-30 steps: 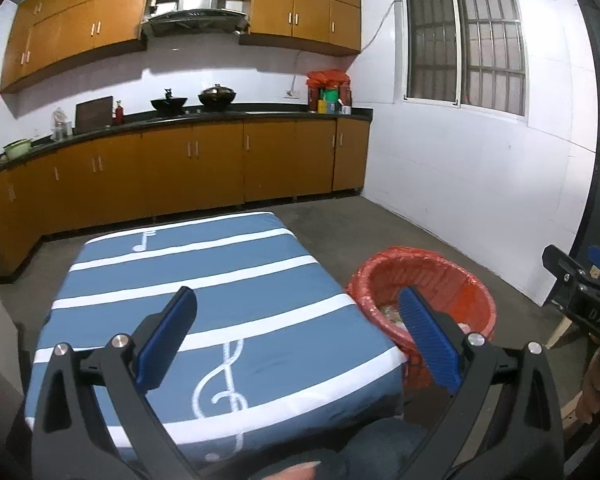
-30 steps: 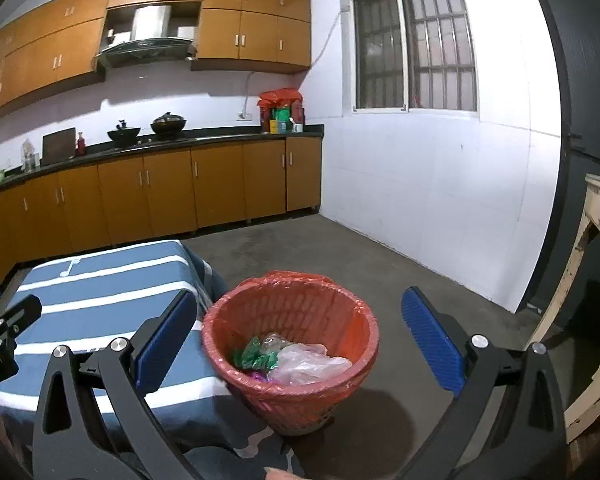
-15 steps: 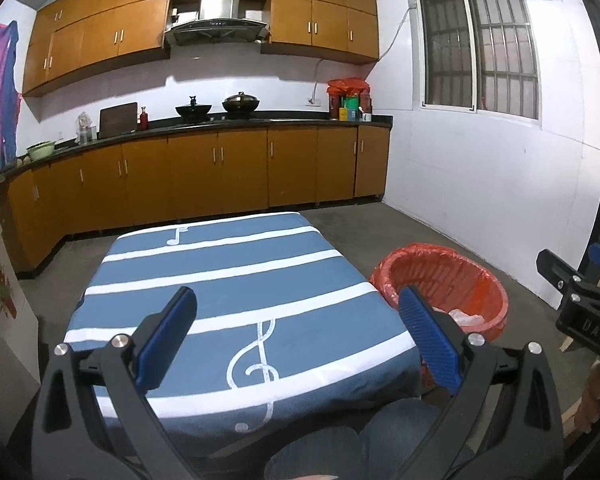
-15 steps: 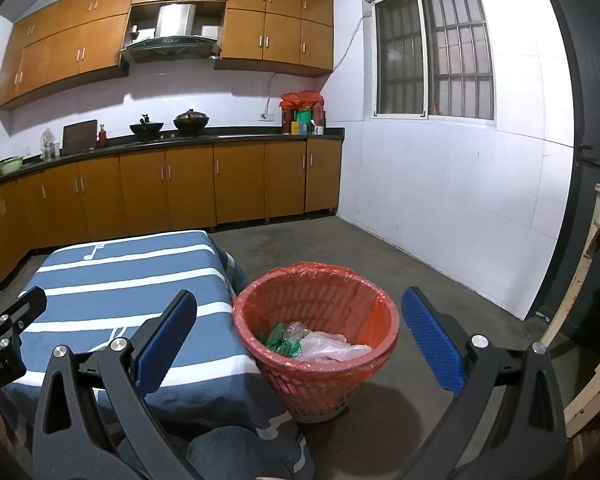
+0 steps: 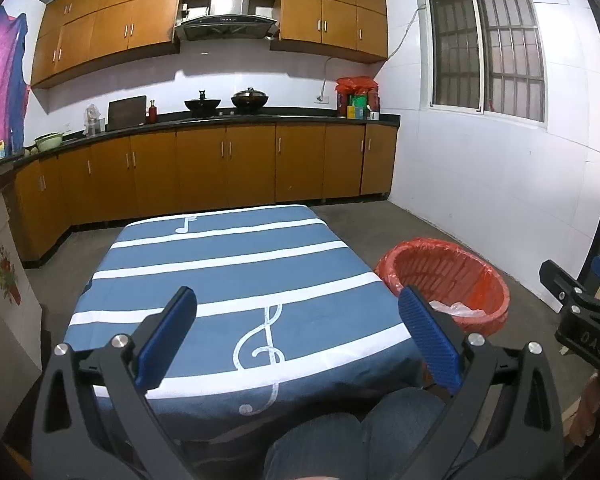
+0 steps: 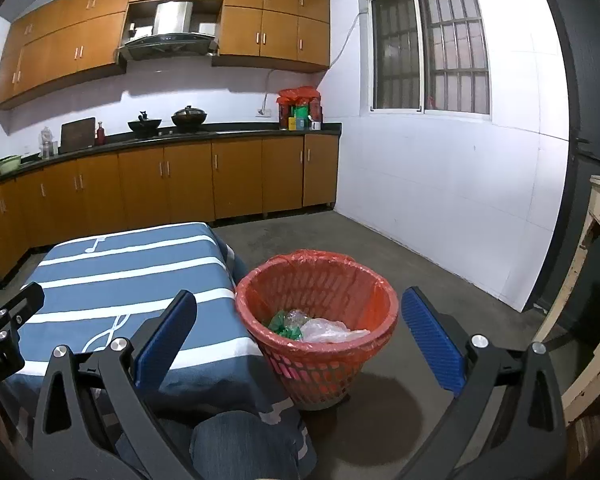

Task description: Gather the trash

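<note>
The red-lined trash basket (image 6: 316, 320) stands on the concrete floor (image 6: 420, 280) just off the right edge of the table (image 5: 236, 280) with its blue striped cloth, holding green wrappers (image 6: 284, 322) and a clear plastic bag (image 6: 328, 330). My right claw (image 6: 300, 340) and left claw (image 5: 296, 336) both hang spread apart, gripping nothing, above my knees (image 5: 352, 436).
</note>
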Motion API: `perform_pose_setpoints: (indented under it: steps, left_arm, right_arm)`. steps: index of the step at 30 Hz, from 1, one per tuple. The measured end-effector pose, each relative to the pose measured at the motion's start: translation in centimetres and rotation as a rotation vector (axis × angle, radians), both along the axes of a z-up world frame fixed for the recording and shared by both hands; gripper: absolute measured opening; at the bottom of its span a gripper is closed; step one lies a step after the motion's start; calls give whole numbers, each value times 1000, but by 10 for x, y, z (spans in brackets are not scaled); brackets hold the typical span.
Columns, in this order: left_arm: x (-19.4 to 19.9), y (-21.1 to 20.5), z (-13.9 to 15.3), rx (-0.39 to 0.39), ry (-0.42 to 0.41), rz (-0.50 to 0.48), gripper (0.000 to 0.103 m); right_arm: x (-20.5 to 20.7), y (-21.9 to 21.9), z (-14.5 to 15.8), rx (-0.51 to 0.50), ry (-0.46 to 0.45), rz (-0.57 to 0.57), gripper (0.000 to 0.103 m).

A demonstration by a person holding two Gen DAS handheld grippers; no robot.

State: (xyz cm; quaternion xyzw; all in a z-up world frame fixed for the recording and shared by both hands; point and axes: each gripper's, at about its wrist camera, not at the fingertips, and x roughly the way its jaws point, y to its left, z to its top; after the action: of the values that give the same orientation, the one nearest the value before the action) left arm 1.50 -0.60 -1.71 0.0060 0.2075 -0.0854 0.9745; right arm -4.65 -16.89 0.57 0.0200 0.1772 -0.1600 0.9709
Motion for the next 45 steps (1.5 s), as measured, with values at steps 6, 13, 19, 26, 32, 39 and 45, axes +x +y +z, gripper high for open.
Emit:
perform_pose_setpoints:
  steps: [6,13,19,26,32,39,45]
  left_arm:
    - [-3,-1,-3,-2,11,4,99]
    - [-4,1,-10,-7,28,10,99]
    - [-6,3,-13,-10,24,30,99]
    - [-9,5,-13,-11,21,48,99]
    - [-12,5,-14,-5,19,56,99]
    - [-14,5,-13,-3,15,70,99]
    - [-16,6,-14,3,7,90,99]
  right_arm:
    - [-4,1,-6,10,21,-9,101]
    - [-5,2,-11,22,44,-3,101]
    - [-6,4,-10,17,45,3,101]
    - [-6,5,-11,18,48,2,101]
    - [-6,5,-11,18,48,3,101]
    - [-6,5,-11,18,48,3,101]
    - [-6,5,-11,17,48,1,101]
